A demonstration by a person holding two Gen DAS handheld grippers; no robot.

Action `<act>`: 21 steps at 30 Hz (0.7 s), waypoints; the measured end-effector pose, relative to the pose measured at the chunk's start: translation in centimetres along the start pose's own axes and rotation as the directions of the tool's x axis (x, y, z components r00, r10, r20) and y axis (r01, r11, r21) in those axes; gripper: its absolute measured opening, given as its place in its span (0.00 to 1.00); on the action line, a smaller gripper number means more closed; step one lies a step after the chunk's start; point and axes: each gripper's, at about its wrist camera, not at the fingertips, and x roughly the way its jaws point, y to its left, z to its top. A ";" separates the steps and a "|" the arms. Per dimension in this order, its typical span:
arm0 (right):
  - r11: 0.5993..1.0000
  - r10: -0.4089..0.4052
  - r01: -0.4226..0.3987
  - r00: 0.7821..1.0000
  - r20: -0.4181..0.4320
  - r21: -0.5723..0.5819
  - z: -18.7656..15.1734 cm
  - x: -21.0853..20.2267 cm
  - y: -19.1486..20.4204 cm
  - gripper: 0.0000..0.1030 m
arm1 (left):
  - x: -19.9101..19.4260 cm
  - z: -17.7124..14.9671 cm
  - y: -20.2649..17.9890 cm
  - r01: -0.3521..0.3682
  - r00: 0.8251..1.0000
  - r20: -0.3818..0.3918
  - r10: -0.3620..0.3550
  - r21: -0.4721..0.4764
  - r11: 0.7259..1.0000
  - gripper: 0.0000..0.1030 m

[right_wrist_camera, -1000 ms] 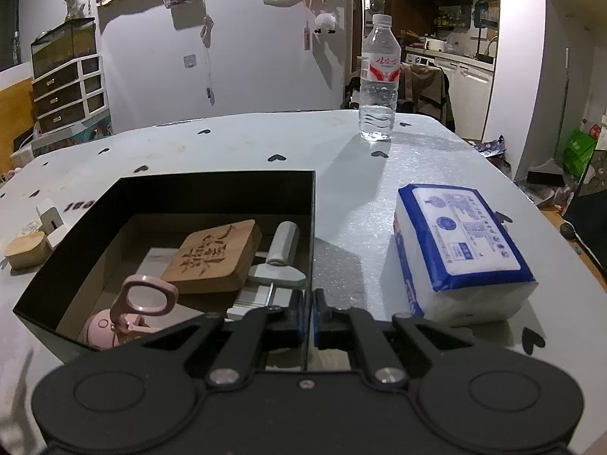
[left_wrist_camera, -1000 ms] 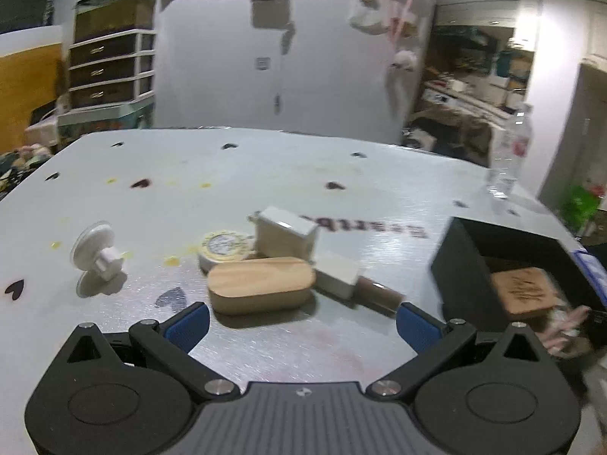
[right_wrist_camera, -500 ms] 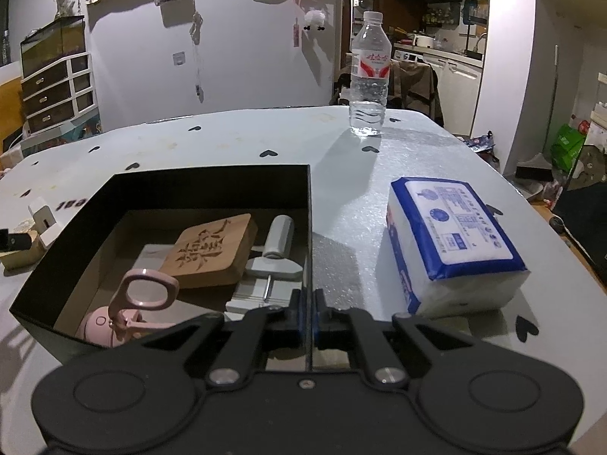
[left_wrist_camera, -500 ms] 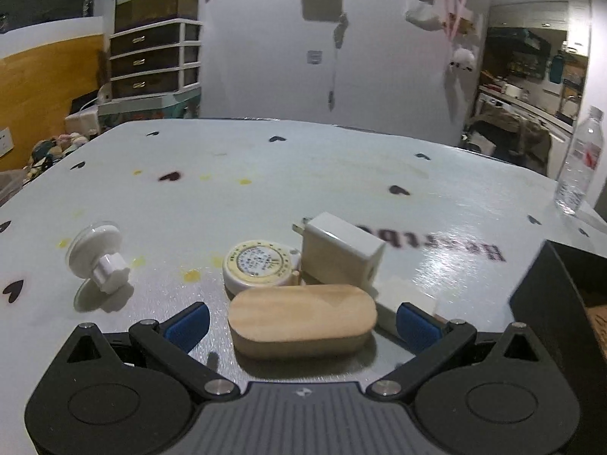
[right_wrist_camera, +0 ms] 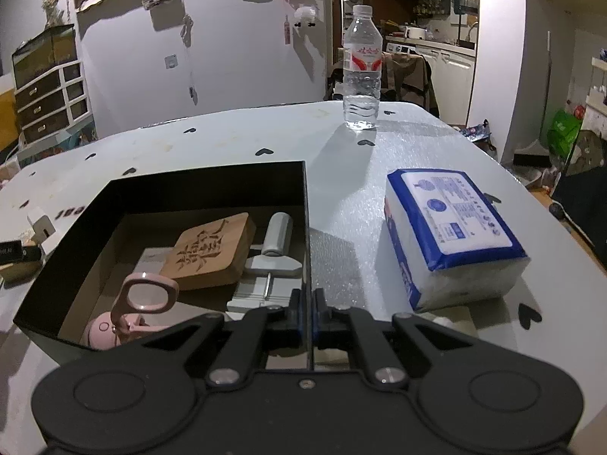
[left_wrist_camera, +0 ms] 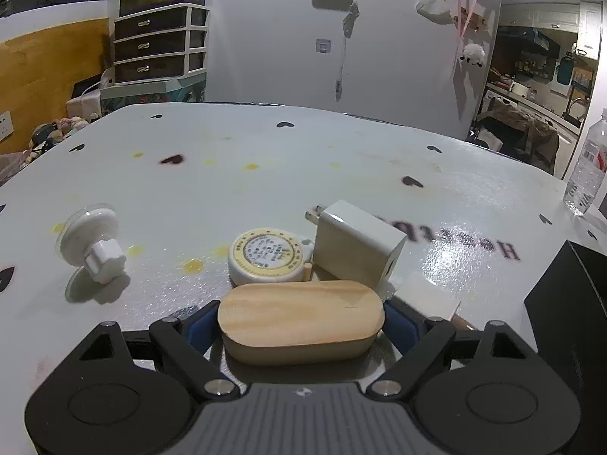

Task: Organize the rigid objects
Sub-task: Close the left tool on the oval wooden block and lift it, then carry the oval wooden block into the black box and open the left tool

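Now left gripper jaws, just closing, bracket the wooden block.

You have a clear water bottle standing upright at the table's far edge, and a blue-and-white tissue pack lying nearer, well apart from the bottle.

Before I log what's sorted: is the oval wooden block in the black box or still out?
Out. The oval wooden block lies on the table between the left hand-held gripper's pads, beside the black box.
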 end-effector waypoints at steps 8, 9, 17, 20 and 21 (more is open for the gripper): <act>1.000 -0.008 0.008 1.000 -0.001 0.002 0.0 0.0 0.1 0.05 | -3.1 -0.3 0.7 0.063 0.998 -0.017 -0.063 -0.029 0.998 0.86; 1.000 -0.008 0.008 1.000 0.000 0.003 0.0 0.0 0.1 0.05 | -3.8 -0.1 0.6 0.091 0.996 -0.012 -0.092 -0.035 0.995 0.86; 1.000 -0.001 0.001 1.000 -0.003 0.002 0.0 -0.1 0.0 0.05 | -7.8 3.8 -3.6 0.342 0.939 -0.018 -0.344 -0.062 0.938 0.86; 1.000 -0.002 0.002 1.000 -0.003 0.001 0.0 -0.1 0.0 0.05 | -9.0 4.5 -7.2 0.419 0.907 -0.033 -0.419 0.005 0.908 0.86; 1.000 -0.002 0.002 1.000 -0.003 0.003 0.0 -0.1 0.0 0.05 | -9.0 4.6 -8.4 0.447 0.894 -0.049 -0.445 0.024 0.894 0.86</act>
